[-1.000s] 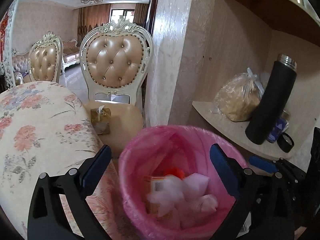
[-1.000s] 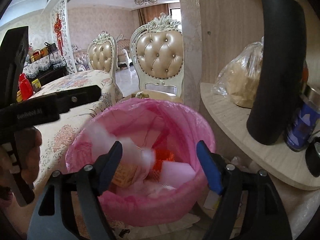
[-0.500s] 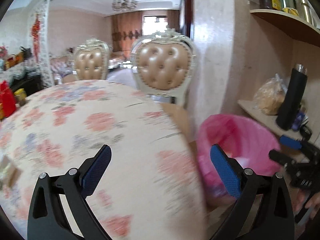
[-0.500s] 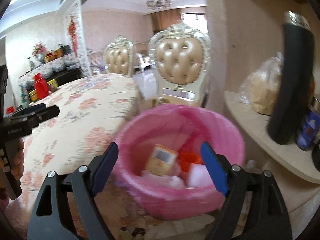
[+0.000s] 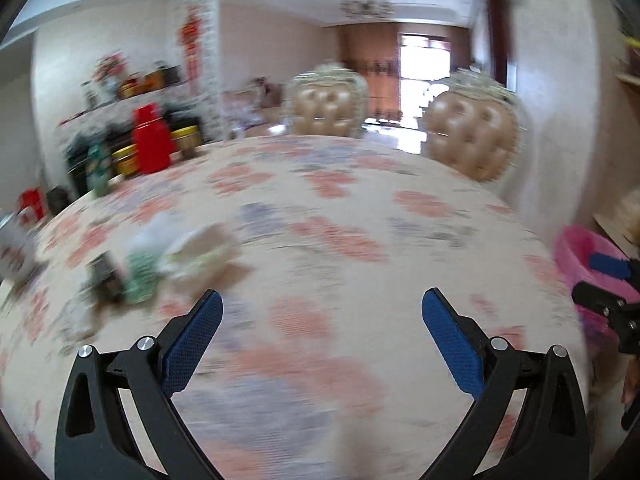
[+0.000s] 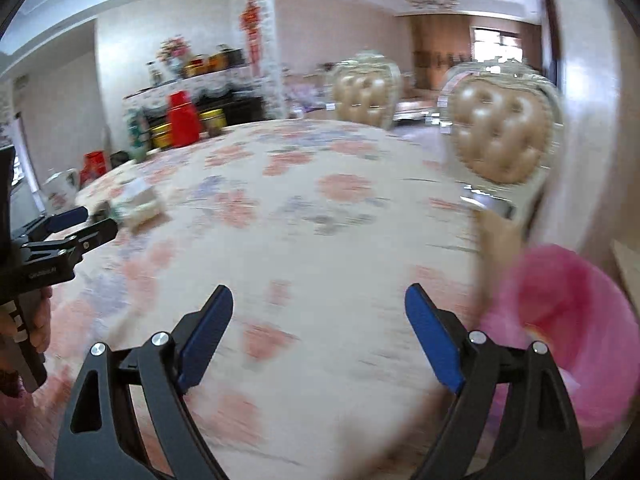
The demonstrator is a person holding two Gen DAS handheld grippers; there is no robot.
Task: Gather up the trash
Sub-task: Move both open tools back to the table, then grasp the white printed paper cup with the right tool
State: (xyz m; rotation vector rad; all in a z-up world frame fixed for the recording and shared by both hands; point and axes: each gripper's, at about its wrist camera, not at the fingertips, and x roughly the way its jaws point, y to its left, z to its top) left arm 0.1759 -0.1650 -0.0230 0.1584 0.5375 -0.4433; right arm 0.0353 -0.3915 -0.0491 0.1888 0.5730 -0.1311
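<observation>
Over the table: both grippers hung above the floral tablecloth (image 5: 340, 216), and each picture was smeared with blur.
Left gripper (image 5: 322, 304): its jaws stood spread wide with only cloth showing between them.
Right gripper (image 6: 319, 300): likewise spread and empty; its jaws had just been opening further, and nothing lay between them.
Trash: a crumpled white and green heap (image 5: 176, 258) lay on the cloth toward the left edge, well apart from both tools; the right wrist view showed the same heap (image 6: 138, 202) just beyond the left tool.
Bin: the pink-lined bin (image 6: 568, 344) stood at the table's right edge, low and partly out of frame.
Risk, judged: with so much blur, a grab at the heap could land short or skid the light paper along the cloth, or off its near edge.
Risk, second: the heap looked like several loose pieces, so one pinch might take only part and scatter the rest.
Risk, third: a dark small object (image 5: 104, 276) sat against the heap and could be knocked aside.
Change: a second earlier both wrist views looked down into the bin with wrappers inside; now both faced across the table, with the bin at the right margin.
</observation>
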